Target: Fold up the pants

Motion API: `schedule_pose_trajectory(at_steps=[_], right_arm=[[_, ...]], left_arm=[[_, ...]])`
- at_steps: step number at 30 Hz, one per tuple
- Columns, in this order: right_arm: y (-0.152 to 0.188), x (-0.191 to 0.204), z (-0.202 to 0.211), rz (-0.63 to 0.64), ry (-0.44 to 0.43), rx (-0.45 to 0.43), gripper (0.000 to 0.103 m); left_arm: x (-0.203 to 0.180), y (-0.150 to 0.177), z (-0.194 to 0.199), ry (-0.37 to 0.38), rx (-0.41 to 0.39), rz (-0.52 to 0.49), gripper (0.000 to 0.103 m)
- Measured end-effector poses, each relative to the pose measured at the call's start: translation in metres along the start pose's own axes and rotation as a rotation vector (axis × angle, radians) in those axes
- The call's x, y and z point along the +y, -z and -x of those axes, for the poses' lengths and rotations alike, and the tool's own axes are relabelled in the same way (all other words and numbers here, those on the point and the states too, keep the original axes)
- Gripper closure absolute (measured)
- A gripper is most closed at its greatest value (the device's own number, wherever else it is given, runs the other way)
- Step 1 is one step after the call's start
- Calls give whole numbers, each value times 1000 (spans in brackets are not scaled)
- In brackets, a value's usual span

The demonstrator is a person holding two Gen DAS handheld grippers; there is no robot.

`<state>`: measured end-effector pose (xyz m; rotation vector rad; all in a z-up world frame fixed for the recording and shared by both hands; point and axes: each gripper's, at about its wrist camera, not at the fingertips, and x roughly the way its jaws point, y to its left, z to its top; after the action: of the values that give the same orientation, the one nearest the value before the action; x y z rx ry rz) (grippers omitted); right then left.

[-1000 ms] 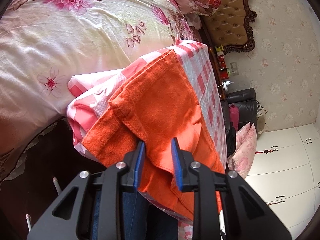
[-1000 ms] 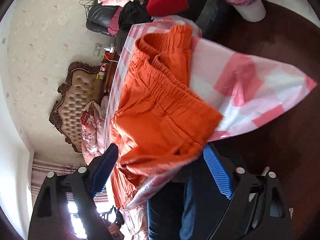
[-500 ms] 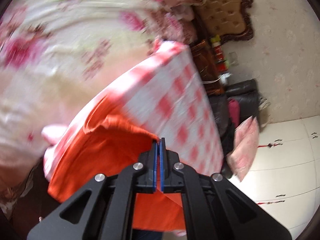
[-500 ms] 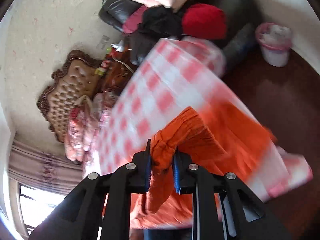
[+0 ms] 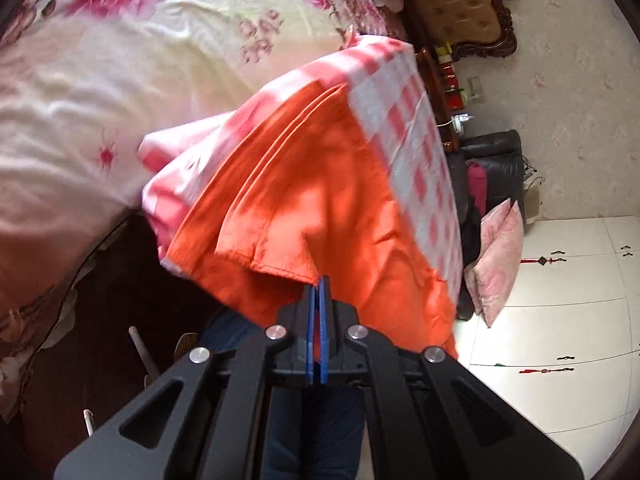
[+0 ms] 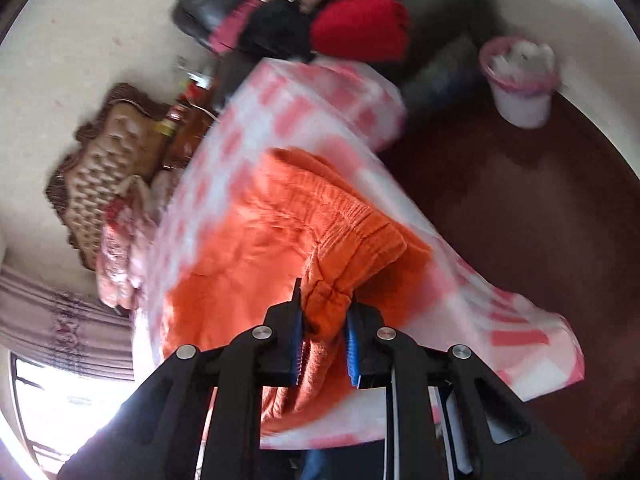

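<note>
Your left gripper [image 5: 319, 280] has its jaws pressed almost together, with only a thin hem edge of the orange pants [image 5: 320, 200] pinched between the blue pads. Your right gripper [image 6: 323, 312] stands a little wider, because it clamps the thick gathered waistband of the pants [image 6: 280, 240]. The pants lie on the pink checked cloth [image 5: 416, 152], at the edge nearest to you, partly hanging over it. How much cloth sits inside the left jaws is hidden by the pads. The right wrist view is blurred, so the far fabric edges are hard to make out. The long axis of the pants runs between your two grippers, with the waistband at the right and the leg hems at the left.
</note>
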<state>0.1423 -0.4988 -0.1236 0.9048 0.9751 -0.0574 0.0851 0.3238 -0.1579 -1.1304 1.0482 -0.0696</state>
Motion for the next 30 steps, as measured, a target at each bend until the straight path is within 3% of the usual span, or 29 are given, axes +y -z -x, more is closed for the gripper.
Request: schedule_pose_trajectory(at_steps=[7, 11, 15, 17, 20, 22, 23, 25, 26, 27, 30], right_arm=[[-6, 26, 17, 133, 29, -66, 84], [-1, 12, -1, 140, 118, -31, 84], [6, 12, -2, 182, 155, -34, 84], [8, 17, -3, 217, 184, -35, 84], [13, 26, -7, 273, 241, -43, 84], [16, 28, -11, 299, 280, -47, 84], [17, 28, -13, 312, 295, -49, 84], [19, 30, -14, 331, 311, -54, 84], [19, 31, -14, 340, 320, -55, 84], [19, 31, -14, 346, 326, -55, 84], [18, 31, -16, 345, 335, -53, 84]], left_arm=[[-24, -10, 20, 53, -43, -60, 102], [-4, -2, 7, 21, -3, -15, 102], [6, 10, 7, 11, -42, -25, 102], [4, 16, 10, -24, -73, -50, 102], [-22, 35, 13, -142, -171, -212, 102], [-21, 39, 6, -165, -156, -225, 101], [-15, 37, 2, -168, -144, -204, 99], [-3, 34, 3, -141, -140, -156, 84], [2, 31, 7, -122, -150, -133, 69], [7, 28, 11, -90, -161, -107, 62], [25, 9, 21, -19, -191, -20, 64]])
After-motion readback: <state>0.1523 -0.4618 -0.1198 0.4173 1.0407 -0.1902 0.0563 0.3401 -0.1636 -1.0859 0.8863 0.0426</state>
